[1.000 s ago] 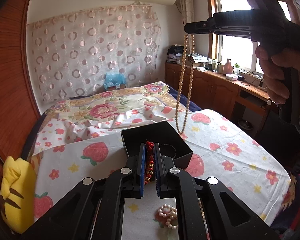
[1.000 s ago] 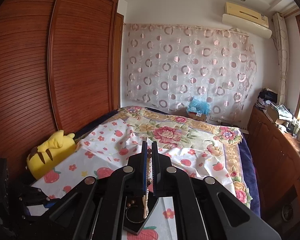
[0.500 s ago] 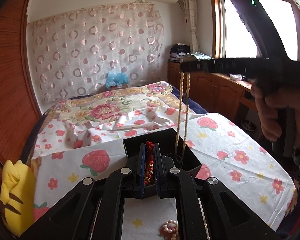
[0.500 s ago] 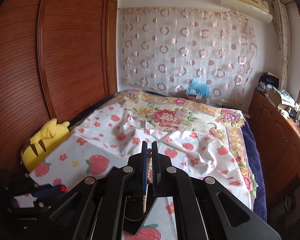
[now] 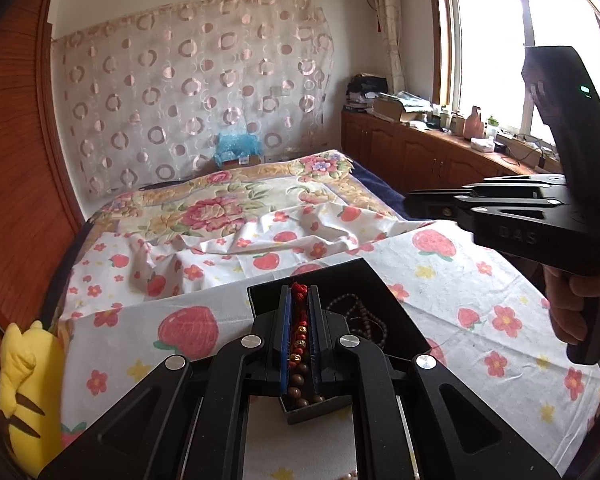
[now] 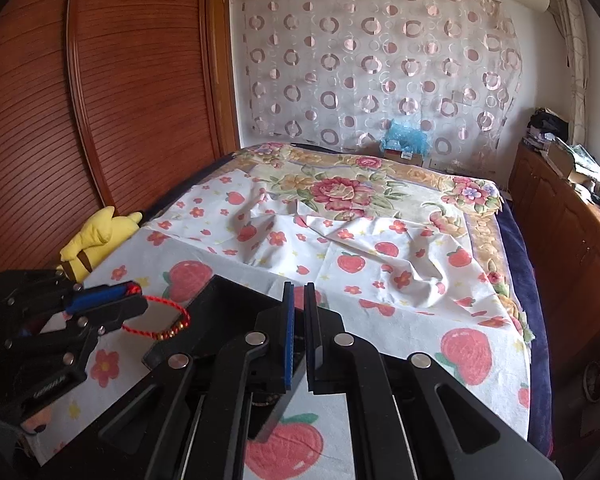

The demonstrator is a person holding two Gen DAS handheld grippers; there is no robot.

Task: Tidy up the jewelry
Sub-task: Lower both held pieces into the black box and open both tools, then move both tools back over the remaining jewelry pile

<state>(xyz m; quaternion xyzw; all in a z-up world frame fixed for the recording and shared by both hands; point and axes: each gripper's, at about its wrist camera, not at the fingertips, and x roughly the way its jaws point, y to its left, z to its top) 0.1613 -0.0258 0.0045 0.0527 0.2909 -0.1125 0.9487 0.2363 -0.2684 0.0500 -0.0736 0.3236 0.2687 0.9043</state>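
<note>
The left tongs (image 5: 299, 312) pinch a light, limp red cord bracelet (image 6: 158, 320) by its knotted cord just above the black box (image 5: 384, 296), where beads (image 5: 356, 312) lie coiled, while the right tongs (image 6: 299, 292), beside them, hold nothing, fingers slightly parted.

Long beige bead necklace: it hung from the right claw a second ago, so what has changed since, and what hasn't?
The right claw lowered the long beige bead necklace into the open black jewelry box and let go; its jaws now stand slightly apart with nothing between them. Unchanged: the left claw stays shut on the red cord bracelet with gold beads, over the box.
</note>
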